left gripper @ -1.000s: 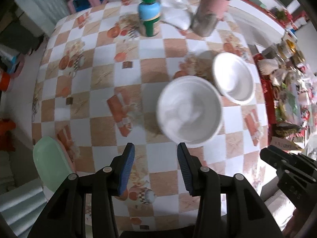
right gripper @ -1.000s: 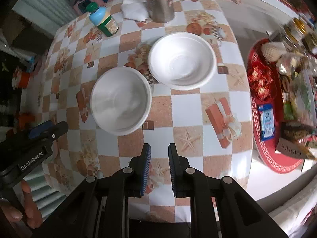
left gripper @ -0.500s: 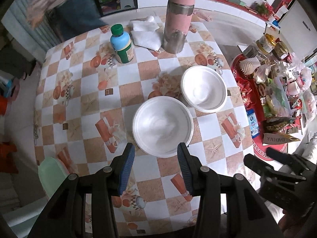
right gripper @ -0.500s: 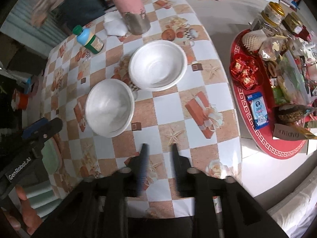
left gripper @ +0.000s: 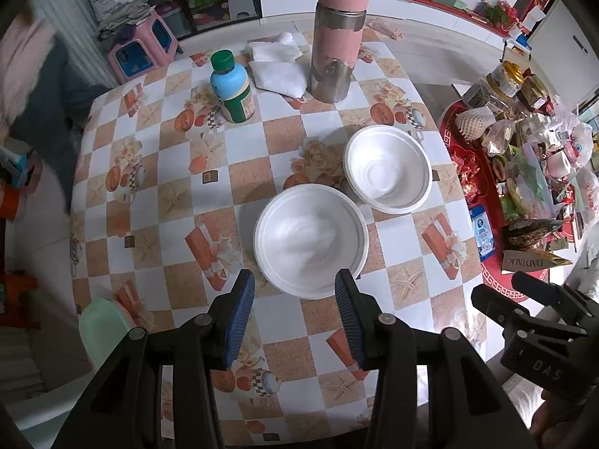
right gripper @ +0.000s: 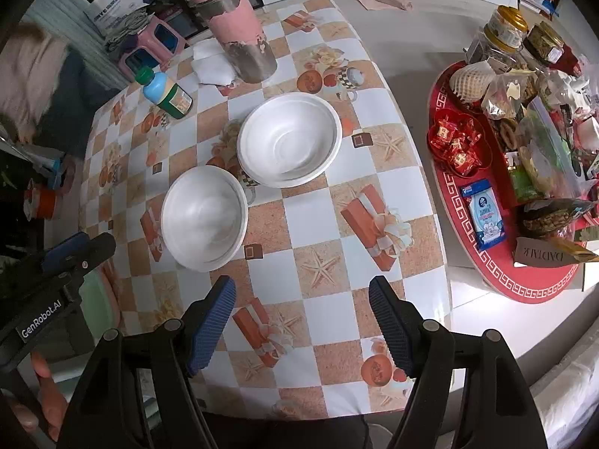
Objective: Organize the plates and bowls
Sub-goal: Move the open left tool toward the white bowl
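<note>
You are working over a table [left gripper: 284,142] under a glossy checked cloth, in a cluttered room with a snack-laden red tray [right gripper: 498,224] nearby. Both white foam bowls [left gripper: 310,237] [left gripper: 387,170] are sitting mid-table, rims almost touching. Your left tool [left gripper: 295,318] and right tool [right gripper: 299,329] are hanging wide and empty. Pinching hard is risking a cracked rim; the slick cloth is letting bowls skate.

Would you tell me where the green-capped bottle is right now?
The green-capped bottle stands at the table's far side, left of the pink flask and beside the folded white cloths.
</note>
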Action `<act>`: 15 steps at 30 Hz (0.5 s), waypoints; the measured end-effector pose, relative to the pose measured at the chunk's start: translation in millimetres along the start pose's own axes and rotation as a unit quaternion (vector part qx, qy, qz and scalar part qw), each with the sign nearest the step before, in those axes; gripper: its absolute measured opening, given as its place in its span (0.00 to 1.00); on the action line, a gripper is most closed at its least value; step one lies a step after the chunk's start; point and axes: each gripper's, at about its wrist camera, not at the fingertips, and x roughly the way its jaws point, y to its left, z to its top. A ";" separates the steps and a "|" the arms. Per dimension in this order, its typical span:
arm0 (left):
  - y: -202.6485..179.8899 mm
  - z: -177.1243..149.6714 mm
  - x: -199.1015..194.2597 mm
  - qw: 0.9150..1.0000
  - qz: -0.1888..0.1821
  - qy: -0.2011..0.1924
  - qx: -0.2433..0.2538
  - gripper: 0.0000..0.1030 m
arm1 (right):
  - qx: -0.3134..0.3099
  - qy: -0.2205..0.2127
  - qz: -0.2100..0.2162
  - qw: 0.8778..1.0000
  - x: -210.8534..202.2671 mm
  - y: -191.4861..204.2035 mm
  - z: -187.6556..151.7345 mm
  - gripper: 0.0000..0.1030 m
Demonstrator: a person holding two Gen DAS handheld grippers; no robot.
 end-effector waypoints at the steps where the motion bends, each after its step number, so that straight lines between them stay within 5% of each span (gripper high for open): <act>1: -1.2 -0.2 -0.6 1.000 0.000 0.000 0.001 0.47 | -0.001 -0.001 -0.001 1.000 -1.2 -0.3 0.1 0.73; 15: -6.8 13.1 -8.9 1.000 -0.004 -0.007 0.009 0.48 | 0.006 -0.008 0.002 1.000 -8.2 -10.6 4.4 0.73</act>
